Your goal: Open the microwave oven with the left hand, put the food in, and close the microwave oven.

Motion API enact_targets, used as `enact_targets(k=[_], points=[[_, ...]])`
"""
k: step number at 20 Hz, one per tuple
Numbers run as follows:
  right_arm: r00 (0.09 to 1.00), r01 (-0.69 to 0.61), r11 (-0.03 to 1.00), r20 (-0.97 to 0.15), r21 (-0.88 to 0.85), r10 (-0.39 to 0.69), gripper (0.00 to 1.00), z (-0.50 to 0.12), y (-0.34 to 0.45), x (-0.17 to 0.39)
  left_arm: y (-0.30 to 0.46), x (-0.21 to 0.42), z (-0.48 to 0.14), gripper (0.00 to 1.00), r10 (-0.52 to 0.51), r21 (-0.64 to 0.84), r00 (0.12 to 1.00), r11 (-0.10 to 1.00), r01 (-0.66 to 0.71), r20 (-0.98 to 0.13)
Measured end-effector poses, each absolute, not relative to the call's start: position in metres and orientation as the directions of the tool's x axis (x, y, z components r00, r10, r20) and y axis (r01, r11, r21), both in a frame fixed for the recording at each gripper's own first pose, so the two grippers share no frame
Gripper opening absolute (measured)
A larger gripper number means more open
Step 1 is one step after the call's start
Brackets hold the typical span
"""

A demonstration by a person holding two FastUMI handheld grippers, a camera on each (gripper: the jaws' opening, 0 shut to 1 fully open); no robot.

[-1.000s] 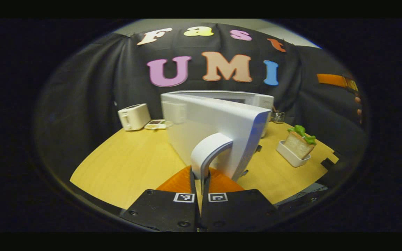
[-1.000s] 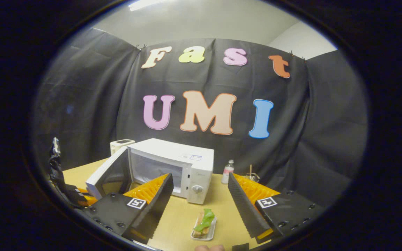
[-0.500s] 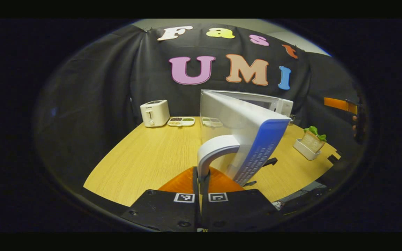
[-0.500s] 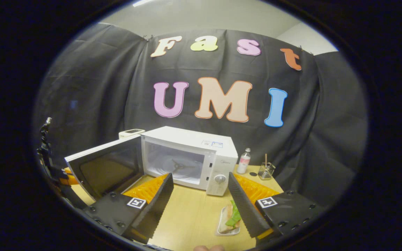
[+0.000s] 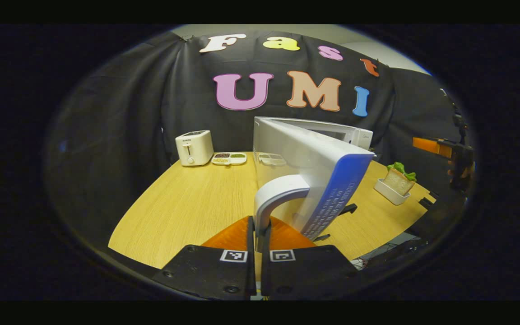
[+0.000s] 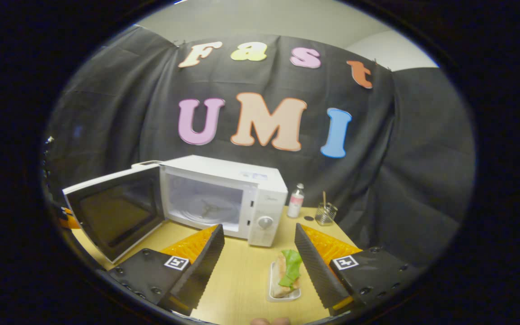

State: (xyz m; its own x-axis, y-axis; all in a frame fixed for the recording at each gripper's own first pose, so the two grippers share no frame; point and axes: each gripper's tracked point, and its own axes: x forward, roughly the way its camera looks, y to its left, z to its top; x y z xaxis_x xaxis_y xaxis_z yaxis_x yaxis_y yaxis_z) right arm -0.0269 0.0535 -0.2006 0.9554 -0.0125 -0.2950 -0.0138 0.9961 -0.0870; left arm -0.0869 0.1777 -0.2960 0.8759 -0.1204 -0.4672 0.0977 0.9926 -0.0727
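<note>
You're gripping the door handle with your left gripper, both fingers pinching either side of that white curved bar, and the microwave door is standing swung wide, well clear of the cavity, where the glass turntable is showing. Your right gripper is hanging with its fingers spread wide, nothing between them, and this is the relation that matters: the sandwich in its small white tray is sitting just ahead of and below that gap, a touch toward the right finger, with the lettuce on top. The tray's long axis is running roughly straight away from you, in line with the fingers, so the spread fingers would be closing across its short width, which looks like the easier bite. From the left gripper view, the sandwich is lying far off to the right beyond the door, near your right gripper; so the right hand is clearly the nearer one. From the tray, the open cavity lies ahead and to the left, past the control panel, so you're probably looking at a drop onto the tray, then a carry forward and leftward into the microwave.
</note>
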Motion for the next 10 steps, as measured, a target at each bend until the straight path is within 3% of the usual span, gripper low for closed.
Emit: enact_targets(k=[3,5,6,9,10], points=[[0.922,0.055,0.996,-0.38,-0.073,-0.078,0.97,-0.25,0.02,-0.014,0.178,-0.085,-0.298,0.05,-0.119,-0.072,0.875,0.993,0.096,-0.47],[0.89,0.074,0.99,-0.441,-0.118,-0.119,0.99,-0.284,0.005,-0.013,0.184,-0.085,-0.299,0.19,-0.107,-0.074,0.873,0.994,0.081,-0.476],[0.877,0.082,0.989,-0.462,-0.12,-0.129,0.98,-0.296,0.002,-0.012,0.181,-0.086,-0.299,0.5,-0.115,-0.09,0.871,0.993,0.082,-0.478],[0.837,0.118,0.989,-0.527,-0.085,-0.145,0.99,-0.332,-0.003,-0.012,0.184,-0.087,-0.297,0.56,-0.098,-0.073,0.874,0.995,0.071,-0.476],[0.821,0.122,0.989,-0.55,-0.086,-0.149,0.98,-0.342,-0.005,-0.01,0.186,-0.087,-0.299,0.62,-0.092,-0.076,0.874,0.995,0.063,-0.477]])
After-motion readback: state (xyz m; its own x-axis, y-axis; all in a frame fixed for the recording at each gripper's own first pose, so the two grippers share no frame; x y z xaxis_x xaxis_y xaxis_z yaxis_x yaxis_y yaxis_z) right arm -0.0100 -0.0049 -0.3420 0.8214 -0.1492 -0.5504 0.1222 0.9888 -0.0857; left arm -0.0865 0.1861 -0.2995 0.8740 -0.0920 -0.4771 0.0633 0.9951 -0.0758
